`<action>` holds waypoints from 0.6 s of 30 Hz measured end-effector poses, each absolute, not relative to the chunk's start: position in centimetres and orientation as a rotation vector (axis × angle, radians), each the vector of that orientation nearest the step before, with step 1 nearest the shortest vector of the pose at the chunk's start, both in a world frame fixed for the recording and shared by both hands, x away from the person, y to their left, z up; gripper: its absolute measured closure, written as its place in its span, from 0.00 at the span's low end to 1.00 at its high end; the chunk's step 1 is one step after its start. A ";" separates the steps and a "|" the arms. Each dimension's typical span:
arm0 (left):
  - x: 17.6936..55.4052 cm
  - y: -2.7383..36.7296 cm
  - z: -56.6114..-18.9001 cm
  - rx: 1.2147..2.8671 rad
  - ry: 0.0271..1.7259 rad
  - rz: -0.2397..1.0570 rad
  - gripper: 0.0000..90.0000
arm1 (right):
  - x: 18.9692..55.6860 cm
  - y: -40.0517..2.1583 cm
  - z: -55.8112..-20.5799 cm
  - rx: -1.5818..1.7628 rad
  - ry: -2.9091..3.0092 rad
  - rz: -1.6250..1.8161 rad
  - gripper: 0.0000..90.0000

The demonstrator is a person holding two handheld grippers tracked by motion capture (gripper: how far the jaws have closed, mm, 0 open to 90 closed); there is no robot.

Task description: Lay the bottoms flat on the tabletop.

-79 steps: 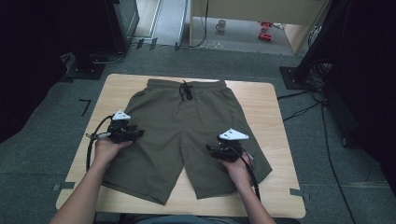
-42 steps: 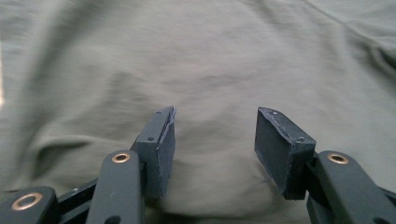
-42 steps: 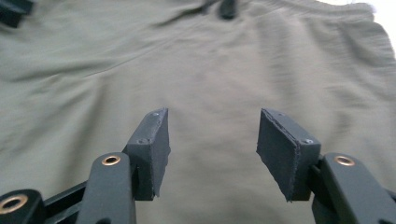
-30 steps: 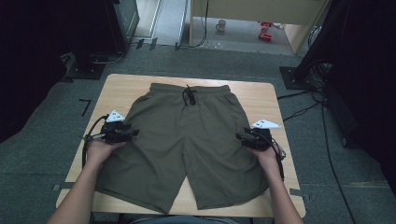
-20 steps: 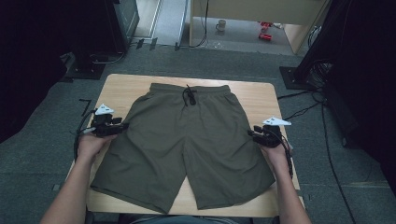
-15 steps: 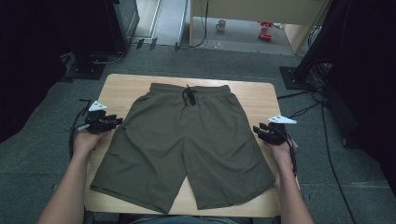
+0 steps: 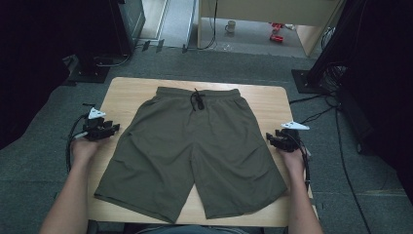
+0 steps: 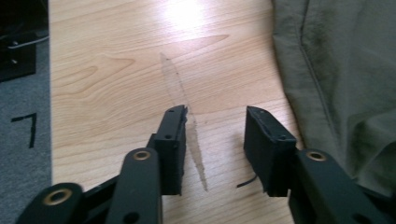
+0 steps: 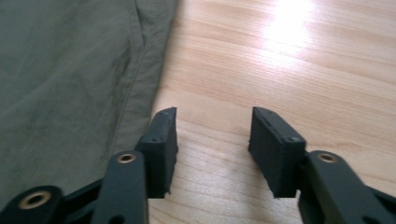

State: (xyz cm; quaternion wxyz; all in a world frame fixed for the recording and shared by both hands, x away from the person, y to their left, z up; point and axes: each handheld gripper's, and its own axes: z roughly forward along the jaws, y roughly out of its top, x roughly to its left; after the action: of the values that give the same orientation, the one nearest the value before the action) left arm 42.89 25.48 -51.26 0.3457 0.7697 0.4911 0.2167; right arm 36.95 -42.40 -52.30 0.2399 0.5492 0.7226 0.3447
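Olive shorts (image 7: 195, 151) lie spread flat in the middle of the counter (image 7: 263, 97), waistband at the far side. The left hand-held gripper (image 7: 109, 130) sits just off the shorts' left edge, the right hand-held gripper (image 7: 272, 140) just off their right edge. Both are released, their jaws having just widened over bare wood with nothing between them.
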 end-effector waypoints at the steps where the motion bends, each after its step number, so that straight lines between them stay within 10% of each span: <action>1: 42.8 25.6 -51.3 1.993 1.274 0.567 0.61 | 36.8 -42.2 -52.3 1.516 1.968 0.942 0.52; 18: 42.3 24.8 -51.6 1.994 1.289 0.573 0.31 | 36.2 -40.6 -52.4 1.541 1.971 0.910 0.25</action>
State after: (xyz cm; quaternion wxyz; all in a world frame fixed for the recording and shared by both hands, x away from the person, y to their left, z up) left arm 42.31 24.75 -51.60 0.3426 0.7669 0.4958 0.2205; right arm 36.20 -40.56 -52.39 0.2375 0.5622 0.7193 0.3320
